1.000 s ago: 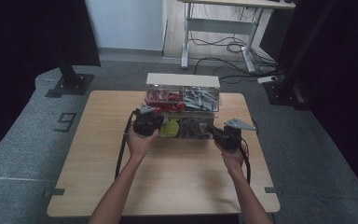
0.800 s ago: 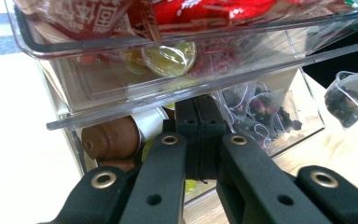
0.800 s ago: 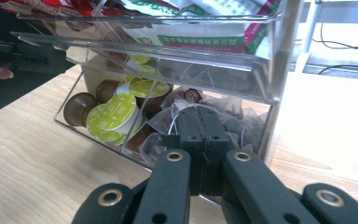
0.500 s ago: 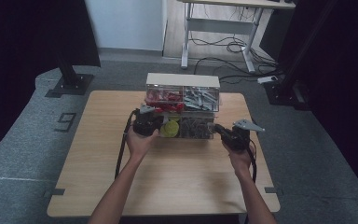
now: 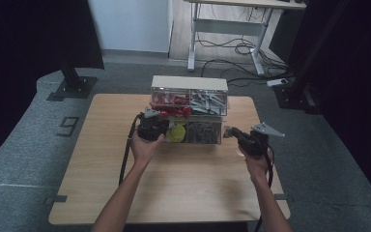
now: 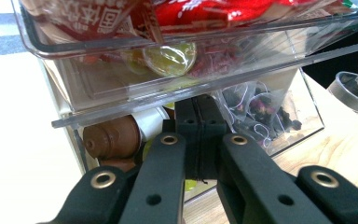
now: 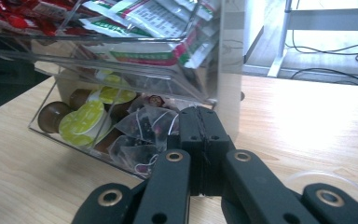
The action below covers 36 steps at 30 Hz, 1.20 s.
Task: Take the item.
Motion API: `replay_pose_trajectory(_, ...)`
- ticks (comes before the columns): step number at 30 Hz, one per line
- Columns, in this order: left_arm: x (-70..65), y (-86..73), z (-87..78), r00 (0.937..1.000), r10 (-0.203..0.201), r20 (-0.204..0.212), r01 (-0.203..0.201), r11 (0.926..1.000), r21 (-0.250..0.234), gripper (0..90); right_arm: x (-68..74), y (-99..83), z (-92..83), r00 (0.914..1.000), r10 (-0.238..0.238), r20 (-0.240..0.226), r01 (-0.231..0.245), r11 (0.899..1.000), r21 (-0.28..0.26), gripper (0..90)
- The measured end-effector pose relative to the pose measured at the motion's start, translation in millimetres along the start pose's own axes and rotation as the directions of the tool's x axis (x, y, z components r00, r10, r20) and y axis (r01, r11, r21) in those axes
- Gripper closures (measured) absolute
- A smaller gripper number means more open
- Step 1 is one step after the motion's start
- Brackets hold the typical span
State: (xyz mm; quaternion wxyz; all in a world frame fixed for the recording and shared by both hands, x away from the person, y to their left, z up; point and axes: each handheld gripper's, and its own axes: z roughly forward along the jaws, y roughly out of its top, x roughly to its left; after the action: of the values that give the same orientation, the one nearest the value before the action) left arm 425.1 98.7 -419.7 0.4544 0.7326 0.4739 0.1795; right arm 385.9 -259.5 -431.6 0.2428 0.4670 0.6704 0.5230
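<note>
A clear two-tier organizer (image 5: 188, 111) stands at the back middle of the wooden table (image 5: 101, 164). Its upper trays hold red sachets (image 6: 200, 9) and white-and-green sachets (image 7: 158, 23). The lower bin holds brown capsules (image 6: 112, 140), capsules with yellow-green lids (image 7: 81, 121) and tea bags (image 7: 137, 130). My left gripper (image 5: 160, 122) is shut with nothing in it, and its tips (image 6: 200, 107) sit just under the upper tray's front edge at the lower bin's mouth. My right gripper (image 5: 228, 130) is shut and empty, and it points at the organizer's front right corner (image 7: 198, 114), a little apart from it.
A clear plastic cup (image 6: 349, 91) lies on the table by the organizer's right front, and its rim (image 7: 326, 179) is close to my right gripper. Bare tabletop stretches in front of and to the left of the organizer. Beyond the table stand a black stand base (image 5: 70, 87) and a desk frame (image 5: 232, 29).
My right hand and its gripper have shifted to the right, away from the organizer's front. The left gripper has stayed in place at the lower bin.
</note>
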Motion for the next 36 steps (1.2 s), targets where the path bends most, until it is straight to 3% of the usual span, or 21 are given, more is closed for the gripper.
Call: replay_pose_trajectory(36,0.4,-0.4,-0.1,1.0,-0.001,-0.001,0.001,1.0,0.001,89.7,-52.0,-1.4,-22.8,0.9903,0.051,0.129,-0.05,0.999,-0.012,89.5)
